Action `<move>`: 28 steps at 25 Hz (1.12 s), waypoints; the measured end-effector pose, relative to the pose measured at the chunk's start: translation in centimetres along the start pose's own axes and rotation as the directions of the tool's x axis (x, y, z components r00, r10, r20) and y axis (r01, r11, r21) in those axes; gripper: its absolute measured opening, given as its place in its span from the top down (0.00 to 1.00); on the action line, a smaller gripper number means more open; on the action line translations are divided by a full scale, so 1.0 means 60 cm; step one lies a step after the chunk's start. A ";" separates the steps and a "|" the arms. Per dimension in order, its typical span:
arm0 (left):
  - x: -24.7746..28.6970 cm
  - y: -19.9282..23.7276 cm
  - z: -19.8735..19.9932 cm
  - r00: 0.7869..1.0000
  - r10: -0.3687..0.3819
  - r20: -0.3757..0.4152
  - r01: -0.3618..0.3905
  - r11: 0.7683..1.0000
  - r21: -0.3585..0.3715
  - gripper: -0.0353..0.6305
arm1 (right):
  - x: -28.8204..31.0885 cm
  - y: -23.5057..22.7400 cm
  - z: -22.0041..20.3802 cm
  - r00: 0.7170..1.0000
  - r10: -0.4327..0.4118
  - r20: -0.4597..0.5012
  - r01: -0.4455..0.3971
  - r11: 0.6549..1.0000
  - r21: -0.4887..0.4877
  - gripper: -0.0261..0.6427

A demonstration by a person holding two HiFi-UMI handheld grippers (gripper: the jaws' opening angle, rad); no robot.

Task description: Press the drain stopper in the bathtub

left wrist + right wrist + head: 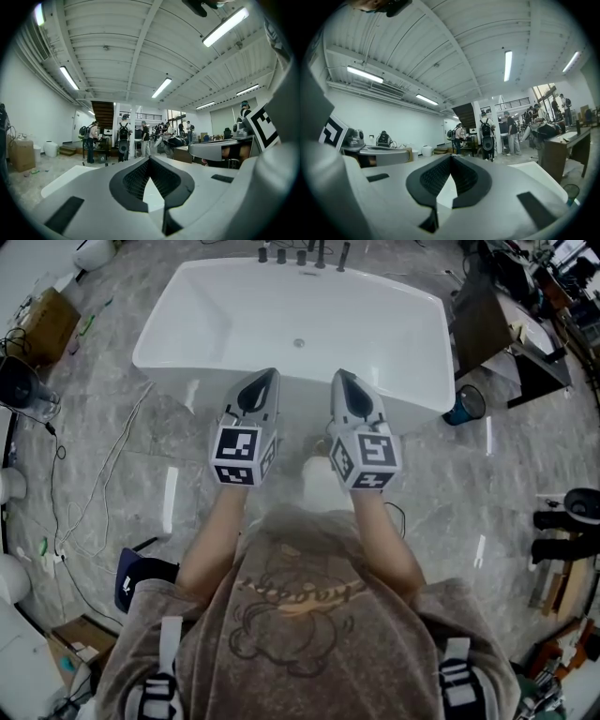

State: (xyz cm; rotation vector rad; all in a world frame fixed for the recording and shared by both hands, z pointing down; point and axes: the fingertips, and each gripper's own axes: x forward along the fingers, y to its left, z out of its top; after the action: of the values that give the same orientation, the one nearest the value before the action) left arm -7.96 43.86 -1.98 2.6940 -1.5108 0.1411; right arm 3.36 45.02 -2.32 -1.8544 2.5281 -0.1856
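**Head view:** A glossy white bathtub (pixel 394 315), rectangular with rounded corners, lies at the far side on a grey veined stone floor (pixel 122 456). The drain stopper (pixel 299 343) is a small round metallic disc in the middle of the tub's bottom, beyond both grippers and well apart from them. Dark tap fittings (pixel 300 255) line the far rim, partly cut off by the frame edge. The left gripper (pixel 272 374) and right gripper (pixel 339 376) are held side by side and point away from the person, with their tips at the tub's near rim. Both forearms reach forward from a grey-brown printed T-shirt (pixel 300 615). Thin cables (pixel 94 493) trail over the floor at the left.

**Left gripper view:** The jaws are clenched on nothing. Their smooth grey tips meet above a hollow lined with black ribbed padding. Beyond them are a ribbed white ceiling (pixel 140 47) with strip lights and distant people (pixel 124 140), too small to make out. The stopper does not show here.

**Right gripper view:** These jaws are likewise pressed together at the tips and grip nothing. The same dark textured pads frame the hollow. The view tilts up toward the ceiling, and the stopper is out of sight.
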 end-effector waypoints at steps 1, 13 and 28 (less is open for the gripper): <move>0.004 0.006 -0.001 1.000 0.001 0.000 -0.001 1.000 0.000 0.93 | 0.007 0.001 -0.001 1.000 0.001 -0.001 -0.001 1.000 -0.001 0.96; 0.099 0.065 -0.005 1.000 0.005 -0.003 -0.005 1.000 -0.010 0.93 | 0.115 -0.021 -0.017 1.000 0.024 -0.014 -0.024 1.000 -0.006 0.96; 0.312 0.122 0.024 1.000 0.018 -0.019 -0.018 1.000 -0.023 0.93 | 0.306 -0.122 0.000 0.994 0.087 -0.059 -0.087 0.996 -0.003 0.96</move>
State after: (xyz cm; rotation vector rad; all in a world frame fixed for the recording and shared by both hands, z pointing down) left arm -4.39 24.02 -1.47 2.6541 -1.5225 0.1478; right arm 4.77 25.38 -0.37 -1.7616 2.6445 -0.2352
